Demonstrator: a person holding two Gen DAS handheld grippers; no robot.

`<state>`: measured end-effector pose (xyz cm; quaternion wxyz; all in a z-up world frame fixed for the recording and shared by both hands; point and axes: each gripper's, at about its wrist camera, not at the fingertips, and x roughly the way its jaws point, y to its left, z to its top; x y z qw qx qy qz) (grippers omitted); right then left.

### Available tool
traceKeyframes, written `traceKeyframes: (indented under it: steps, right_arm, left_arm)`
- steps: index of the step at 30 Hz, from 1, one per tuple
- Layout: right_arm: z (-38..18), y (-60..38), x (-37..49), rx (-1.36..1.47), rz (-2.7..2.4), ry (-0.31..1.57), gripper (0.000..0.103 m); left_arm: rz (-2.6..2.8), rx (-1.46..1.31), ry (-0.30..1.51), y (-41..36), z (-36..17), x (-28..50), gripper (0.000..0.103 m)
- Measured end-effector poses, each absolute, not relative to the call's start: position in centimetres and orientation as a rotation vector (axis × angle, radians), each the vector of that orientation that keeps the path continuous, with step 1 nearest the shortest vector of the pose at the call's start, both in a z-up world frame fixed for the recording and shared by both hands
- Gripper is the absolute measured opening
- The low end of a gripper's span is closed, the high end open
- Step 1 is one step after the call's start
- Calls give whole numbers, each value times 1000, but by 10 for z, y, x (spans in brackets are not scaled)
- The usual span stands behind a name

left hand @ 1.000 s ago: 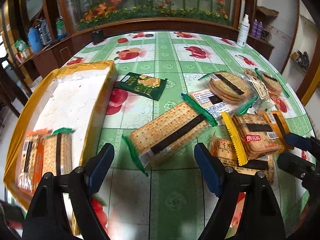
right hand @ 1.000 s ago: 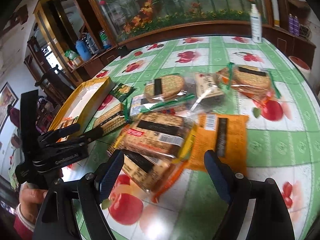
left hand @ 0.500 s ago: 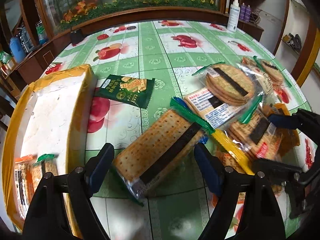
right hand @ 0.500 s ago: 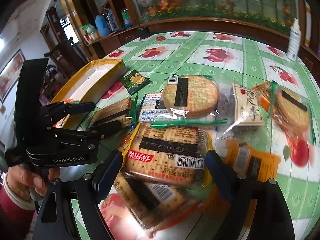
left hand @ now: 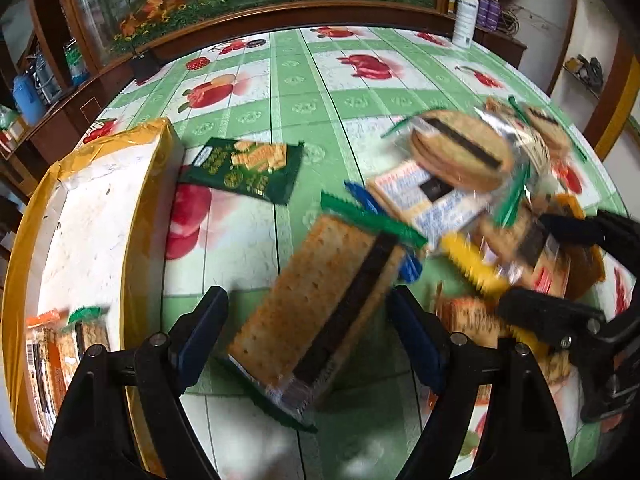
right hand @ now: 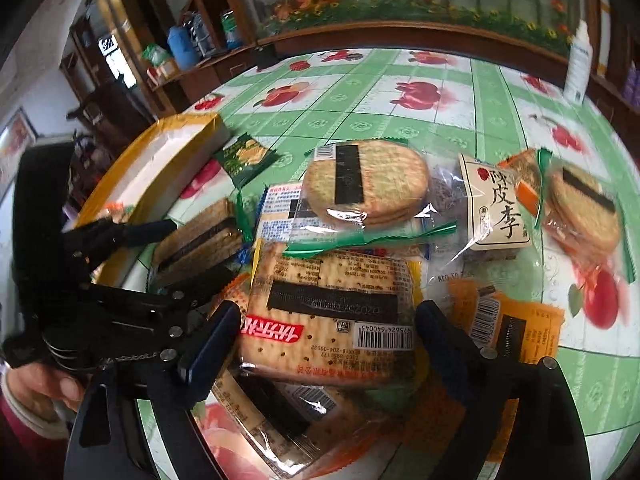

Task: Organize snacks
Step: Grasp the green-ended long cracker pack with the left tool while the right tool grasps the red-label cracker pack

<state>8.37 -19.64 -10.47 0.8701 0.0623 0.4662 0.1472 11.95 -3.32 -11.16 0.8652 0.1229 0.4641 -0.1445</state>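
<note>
Left tool (left hand: 308, 328): jaws wide apart, straddling the green-edged cracker pack (left hand: 320, 312) on the bench (left hand: 360, 128); contact not discernible. Yellow box (left hand: 132, 240) to its left.

Right tool (right hand: 326, 344): jaws opening, around the yellow-edged cracker pack (right hand: 332, 308) atop the snack pile; pads appear clear of it.

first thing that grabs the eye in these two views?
The heap of cracker packs on the green fruit-print tablecloth: a green-edged cracker pack lies between the open left gripper, a yellow-edged pack between the opening right gripper. At the left sits a yellow box, two packs in its near end.
</note>
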Motion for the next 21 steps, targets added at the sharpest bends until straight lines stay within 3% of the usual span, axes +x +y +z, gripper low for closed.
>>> traceKeyframes:
  steps: [6,7,10,11,14,21]
  right_arm:
    - [-105,-198,90,174,299,977,90]
    - [-104,-197,89,162,291,975,83]
    - [-104,-194,87,149,299,972,76]
    - [-104,-194,86,147,296,972,73]
    - [-104,-196,83,164,297,965,73]
    - [-101,-207,68,225,301,934,72]
  left_arm:
    - [-280,309,968,-42,-115,134,83]
    - [-290,305,970,-42,-116,135,83]
    - [-297,293,975,-39,-116,136,83]
    - [-297,287,975,-38,-116,135,79]
    - [-314,247,975,-33,-113,132,47]
    - [-297,204,955,-20,-112,121,45]
